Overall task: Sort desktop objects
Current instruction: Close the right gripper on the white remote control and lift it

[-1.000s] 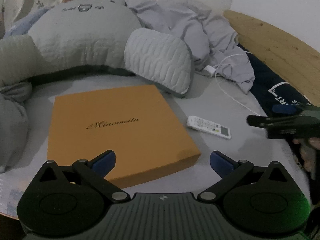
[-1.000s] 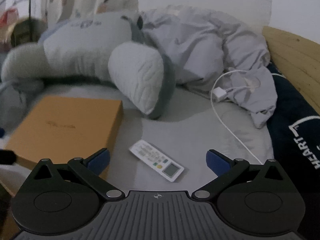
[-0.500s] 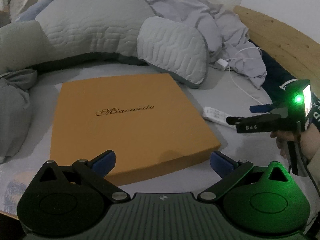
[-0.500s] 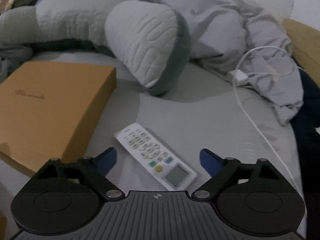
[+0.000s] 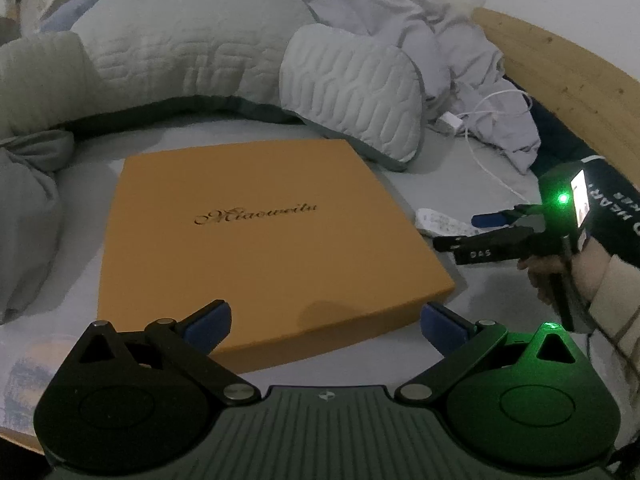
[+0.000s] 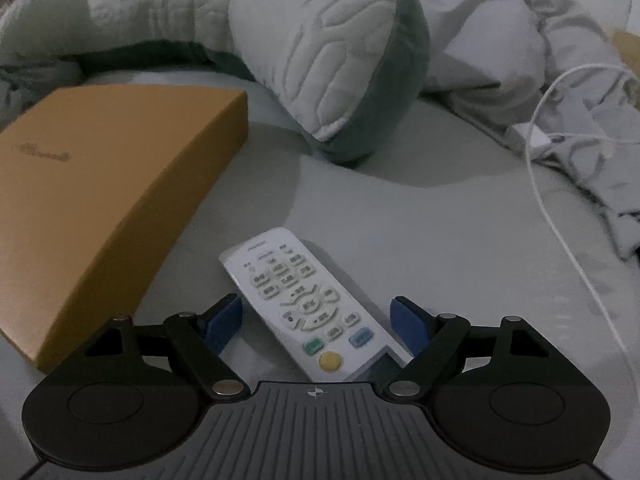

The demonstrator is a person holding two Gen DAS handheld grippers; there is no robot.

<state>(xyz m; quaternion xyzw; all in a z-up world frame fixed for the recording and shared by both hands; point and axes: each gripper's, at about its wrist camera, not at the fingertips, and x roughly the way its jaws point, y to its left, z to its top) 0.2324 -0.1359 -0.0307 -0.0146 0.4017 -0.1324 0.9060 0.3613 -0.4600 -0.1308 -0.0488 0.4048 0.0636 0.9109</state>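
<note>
Remote (image 6: 310,308) flat, screen end toward right gripper (image 6: 318,322)

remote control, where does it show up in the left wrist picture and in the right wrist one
Left wrist: the remote control lies at mid right, just past the orange box, partly hidden by the right gripper.
Right wrist: the remote control lies at bottom centre between the open blue fingers.
Shared landmark: the orange box, to the remote's left in both.
</note>
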